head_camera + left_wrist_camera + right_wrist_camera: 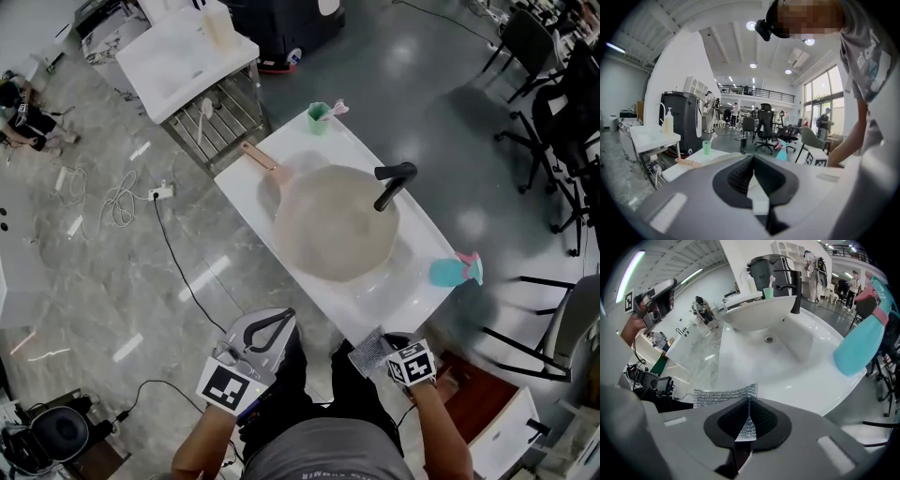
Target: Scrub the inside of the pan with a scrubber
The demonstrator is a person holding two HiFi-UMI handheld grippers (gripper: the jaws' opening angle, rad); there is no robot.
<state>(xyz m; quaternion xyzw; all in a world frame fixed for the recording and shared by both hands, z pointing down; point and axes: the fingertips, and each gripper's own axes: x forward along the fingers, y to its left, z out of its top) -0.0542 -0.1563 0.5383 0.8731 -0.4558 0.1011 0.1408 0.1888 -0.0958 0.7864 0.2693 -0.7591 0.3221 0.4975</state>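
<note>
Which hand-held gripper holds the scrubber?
The right hand-held gripper: its jaws pinch the silver mesh scrubber, while the left hand-held gripper is shut on nothing.

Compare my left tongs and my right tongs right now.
The right tongs pinch a silvery scrubber; the left tongs are shut on nothing. The right tongs aim down at the sink; the left tongs point nearly level. Both hang short of the pan.
</note>
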